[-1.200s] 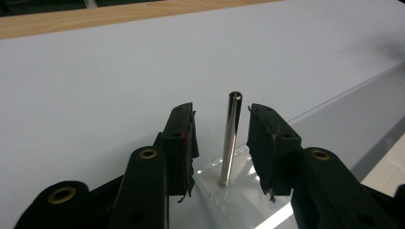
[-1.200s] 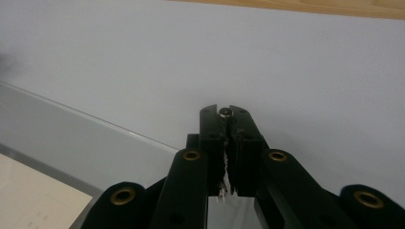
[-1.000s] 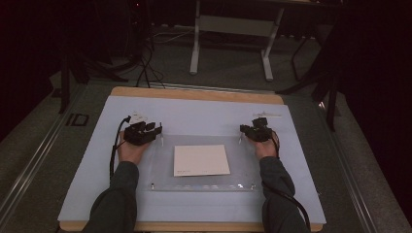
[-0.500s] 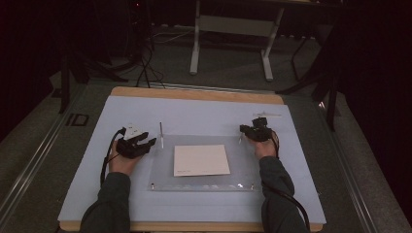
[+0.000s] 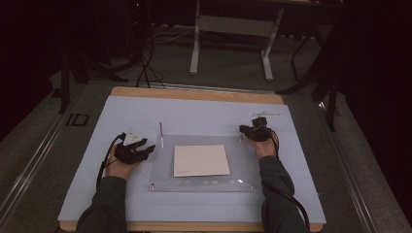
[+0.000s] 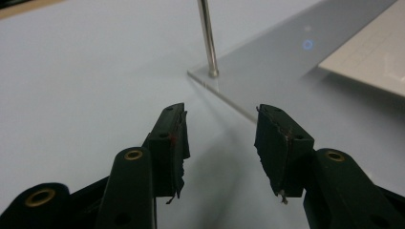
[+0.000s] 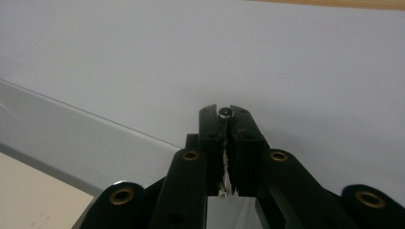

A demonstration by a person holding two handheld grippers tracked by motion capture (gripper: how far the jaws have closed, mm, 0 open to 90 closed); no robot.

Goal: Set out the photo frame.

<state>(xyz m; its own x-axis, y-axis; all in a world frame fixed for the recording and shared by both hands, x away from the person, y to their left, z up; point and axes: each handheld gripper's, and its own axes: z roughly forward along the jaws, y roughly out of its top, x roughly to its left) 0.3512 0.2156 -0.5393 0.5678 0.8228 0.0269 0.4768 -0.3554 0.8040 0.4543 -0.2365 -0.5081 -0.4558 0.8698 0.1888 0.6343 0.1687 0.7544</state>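
At the clear plate's (image 5: pixel 204 162) upper right corner, the right gripper (image 7: pixel 224 114) is clenched on a thin, stiff, slippery steel pin (image 7: pixel 225 112); grip it low. The left gripper (image 6: pixel 220 138), just opening, is empty.

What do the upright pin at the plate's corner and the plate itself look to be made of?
The pin looks like polished metal: thin, silvery, with a bright streak along it. The plate seems clear acrylic or glass: the table shows through and its edge gleams. Which of the two, I can't tell.
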